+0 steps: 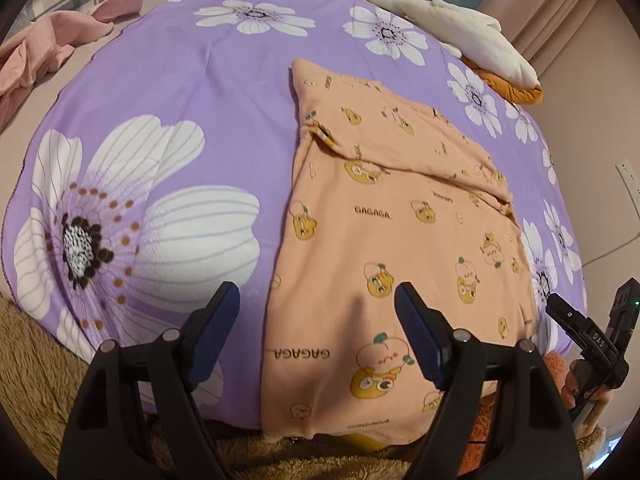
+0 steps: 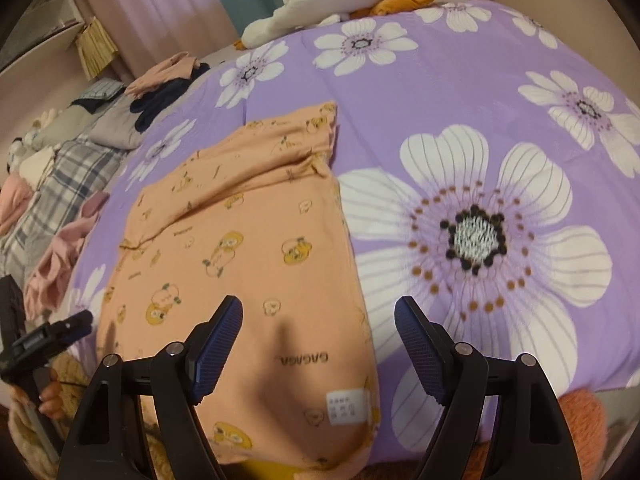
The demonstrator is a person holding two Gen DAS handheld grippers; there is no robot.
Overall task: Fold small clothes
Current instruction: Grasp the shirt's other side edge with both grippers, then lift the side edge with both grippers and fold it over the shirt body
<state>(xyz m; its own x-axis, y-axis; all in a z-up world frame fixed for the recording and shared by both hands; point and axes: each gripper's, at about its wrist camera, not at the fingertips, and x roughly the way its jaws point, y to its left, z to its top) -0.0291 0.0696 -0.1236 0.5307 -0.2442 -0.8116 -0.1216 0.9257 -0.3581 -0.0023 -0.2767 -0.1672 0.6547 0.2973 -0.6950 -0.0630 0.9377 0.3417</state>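
Note:
A small peach garment (image 1: pixel 400 220) printed with cartoon animals lies flat on the purple flowered blanket (image 1: pixel 180 92), its far part folded over with a sleeve across. My left gripper (image 1: pixel 318 304) hovers open over the garment's near left edge, nothing between its pads. In the right wrist view the same garment (image 2: pixel 240 240) shows a white label (image 2: pixel 347 406) near its hem. My right gripper (image 2: pixel 318 312) stands open above the garment's near right edge, empty. Each view catches the other gripper at its side: the right gripper (image 1: pixel 580 328) and the left gripper (image 2: pixel 48 336).
A white and orange plush toy (image 1: pixel 460 32) lies at the blanket's far edge. Pink clothes (image 1: pixel 44 52) sit far left. A heap of dark and peach clothes (image 2: pixel 168 88) and a plaid pillow (image 2: pixel 68 184) line the bed's side. A brown fuzzy cover (image 1: pixel 36 360) hangs below.

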